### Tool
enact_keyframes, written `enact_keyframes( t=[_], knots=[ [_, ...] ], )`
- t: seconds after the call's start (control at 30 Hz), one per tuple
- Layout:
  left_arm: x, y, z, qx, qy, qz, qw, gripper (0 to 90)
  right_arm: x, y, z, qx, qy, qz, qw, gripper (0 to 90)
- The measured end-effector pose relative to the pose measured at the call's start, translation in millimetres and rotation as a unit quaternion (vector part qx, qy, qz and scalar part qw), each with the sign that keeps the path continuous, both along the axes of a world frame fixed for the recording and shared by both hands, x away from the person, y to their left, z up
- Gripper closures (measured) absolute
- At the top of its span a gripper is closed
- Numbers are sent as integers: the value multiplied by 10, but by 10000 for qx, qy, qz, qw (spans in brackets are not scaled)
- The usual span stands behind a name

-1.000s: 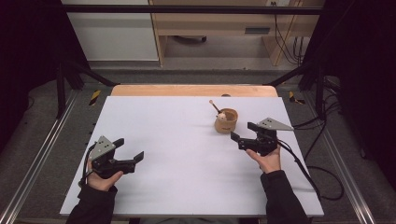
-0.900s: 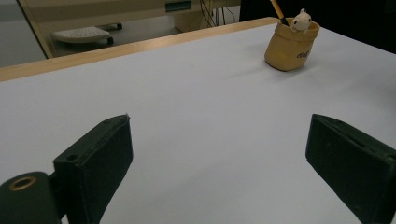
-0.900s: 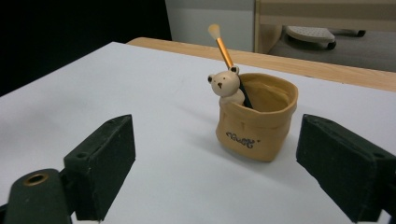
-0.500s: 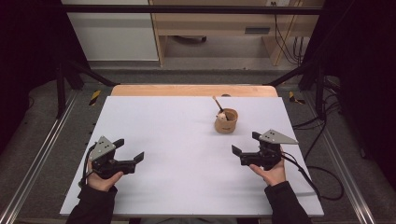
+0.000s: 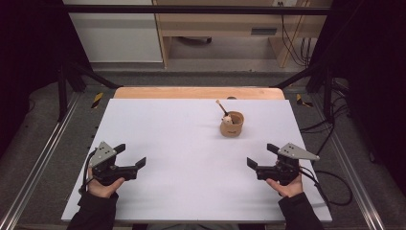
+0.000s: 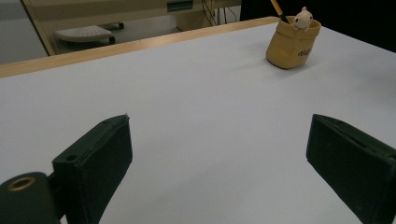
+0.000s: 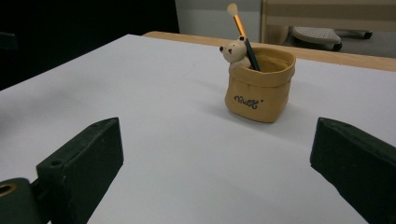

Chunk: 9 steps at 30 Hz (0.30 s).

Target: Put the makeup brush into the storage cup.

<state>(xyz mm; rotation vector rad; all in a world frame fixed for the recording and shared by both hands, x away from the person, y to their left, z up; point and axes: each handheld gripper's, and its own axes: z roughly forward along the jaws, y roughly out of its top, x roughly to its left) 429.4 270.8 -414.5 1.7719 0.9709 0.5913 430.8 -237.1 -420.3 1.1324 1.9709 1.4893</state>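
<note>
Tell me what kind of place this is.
Probably a lab data-recording station: a white table in a black metal frame, a person holding the left gripper and right gripper, cables trailing on the floor.

Lone pot [image 5: 231, 124], far-right tabletop [image 5: 182, 139].

A white table [image 5: 191, 143] with a bare wooden strip along its far edge carries one small tan sack-shaped pot [image 5: 231, 124], standing upright. It stands ahead of the right gripper [image 5: 258, 160], between the lines of its jaws, and well ahead and to the right of the left gripper [image 5: 130, 155].
</note>
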Motion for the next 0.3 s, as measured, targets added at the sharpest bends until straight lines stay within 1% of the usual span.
enact_keyframes(
  t=[0.2, 0.3],
  knots=[
    [3, 17, -10, -35, 19, 13, 10000, 64, -37, -51, 7, 55, -41, -55, 10000, 29],
    [5, 20, -17, -41, 20, 10, 10000, 63, -32, -79, -5, 61, -18, -112, 9999, 27]
  ],
)
